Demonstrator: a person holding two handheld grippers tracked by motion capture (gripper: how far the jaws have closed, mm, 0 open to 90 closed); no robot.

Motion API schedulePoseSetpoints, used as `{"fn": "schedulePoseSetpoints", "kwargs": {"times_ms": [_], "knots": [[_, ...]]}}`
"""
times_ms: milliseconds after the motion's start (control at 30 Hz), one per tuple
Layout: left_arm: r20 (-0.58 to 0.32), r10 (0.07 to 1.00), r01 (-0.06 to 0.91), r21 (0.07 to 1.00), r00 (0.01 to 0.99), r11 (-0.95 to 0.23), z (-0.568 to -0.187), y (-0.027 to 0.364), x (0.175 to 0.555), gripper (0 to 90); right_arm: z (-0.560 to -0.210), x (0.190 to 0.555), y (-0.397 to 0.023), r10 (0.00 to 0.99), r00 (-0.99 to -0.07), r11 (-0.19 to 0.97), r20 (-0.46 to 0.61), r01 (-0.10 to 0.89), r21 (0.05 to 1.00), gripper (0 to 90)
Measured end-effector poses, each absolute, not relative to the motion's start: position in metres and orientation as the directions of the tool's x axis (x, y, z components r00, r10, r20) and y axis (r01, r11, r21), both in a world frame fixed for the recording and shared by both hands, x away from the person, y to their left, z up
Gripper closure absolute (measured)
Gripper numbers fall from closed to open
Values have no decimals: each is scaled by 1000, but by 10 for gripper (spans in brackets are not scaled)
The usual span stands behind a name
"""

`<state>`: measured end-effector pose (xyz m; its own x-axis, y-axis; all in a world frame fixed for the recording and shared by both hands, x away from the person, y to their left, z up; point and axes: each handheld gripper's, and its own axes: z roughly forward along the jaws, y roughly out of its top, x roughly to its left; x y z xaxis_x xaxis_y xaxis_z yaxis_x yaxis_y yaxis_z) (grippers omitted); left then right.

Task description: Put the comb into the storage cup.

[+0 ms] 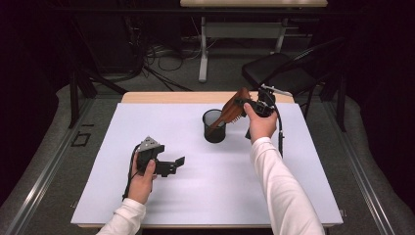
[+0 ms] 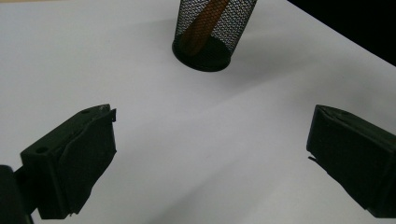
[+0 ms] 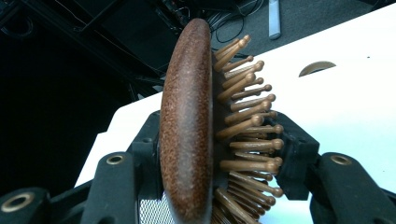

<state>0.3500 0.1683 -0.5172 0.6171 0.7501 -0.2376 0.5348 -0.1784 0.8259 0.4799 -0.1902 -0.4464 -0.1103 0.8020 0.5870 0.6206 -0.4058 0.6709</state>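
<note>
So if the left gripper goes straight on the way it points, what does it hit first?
Probably the mesh cup with the brush handle in it. The left gripper, jaws open, faces it across bare mat; depth is hard to judge.

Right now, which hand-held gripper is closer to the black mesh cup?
Right. The right hand-held gripper holds the brown wooden hairbrush just beside the black mesh cup; the left hand-held gripper hangs open, farther off.
</note>
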Motion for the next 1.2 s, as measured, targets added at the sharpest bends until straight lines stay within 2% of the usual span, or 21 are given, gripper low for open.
{"fn": "schedulePoseSetpoints", "kwargs": {"times_ms": [333,667,1200], "knots": [[-241,750,536,826,616,-175,-518,168,350,13,-446,480,-190,798,-114,-407,592,622,669,420],[-242,750,538,825,615,-174,-518,169,351,13,-447,480,-188,796,-128,-408,591,609,681,355],[-245,753,541,823,611,-171,-519,169,353,13,-444,480,-191,818,-146,-382,557,587,714,198]]}}
